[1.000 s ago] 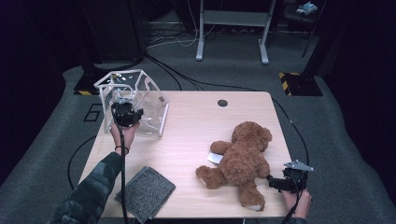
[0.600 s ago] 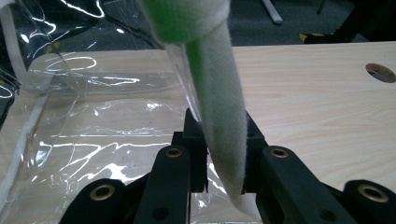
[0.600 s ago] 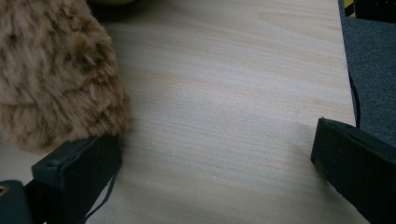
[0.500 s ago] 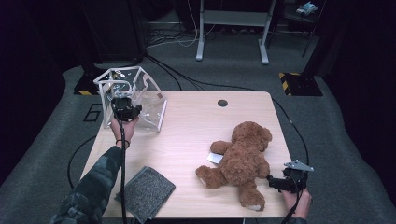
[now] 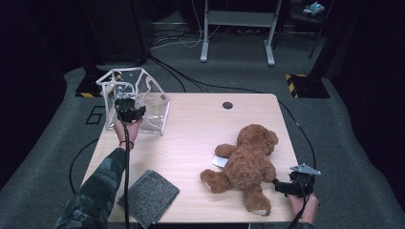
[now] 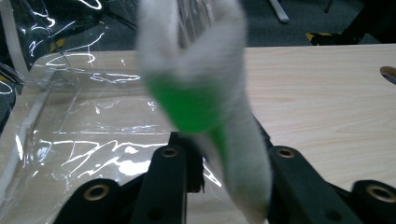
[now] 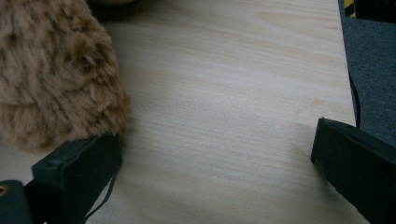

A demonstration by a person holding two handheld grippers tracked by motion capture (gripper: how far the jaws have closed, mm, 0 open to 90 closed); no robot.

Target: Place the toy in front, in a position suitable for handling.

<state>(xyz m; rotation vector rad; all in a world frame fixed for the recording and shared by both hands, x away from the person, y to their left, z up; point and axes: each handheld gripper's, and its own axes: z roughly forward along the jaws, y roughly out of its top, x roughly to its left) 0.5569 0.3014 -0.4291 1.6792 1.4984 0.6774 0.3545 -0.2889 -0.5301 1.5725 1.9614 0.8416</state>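
Easing open, the left claw (image 5: 128, 110) has just been letting its jaws part around the white and green sock (image 6: 205, 102), which in the left gripper view stands up between them, folded over on itself, close to both jaws with no firm squeeze to be made out. That looks like a release underway, so the sock is about to be left where it is, just at the mouth of the clear plastic bag (image 5: 155, 102). From the high view the hand has crept forward toward the bag over the last second, and the bag's crinkled film now lies right under and ahead of the claw. Over on the other side, the right claw (image 5: 285, 187) sits parked with its jaws wide apart on bare tabletop (image 7: 224, 102), one jaw just beside the teddy bear (image 5: 248, 162), gripping nothing. Nearer the person than the left claw, the grey cloth (image 5: 149, 196) lies untouched. My read: the sock is close to bagged, the bear waits its turn.
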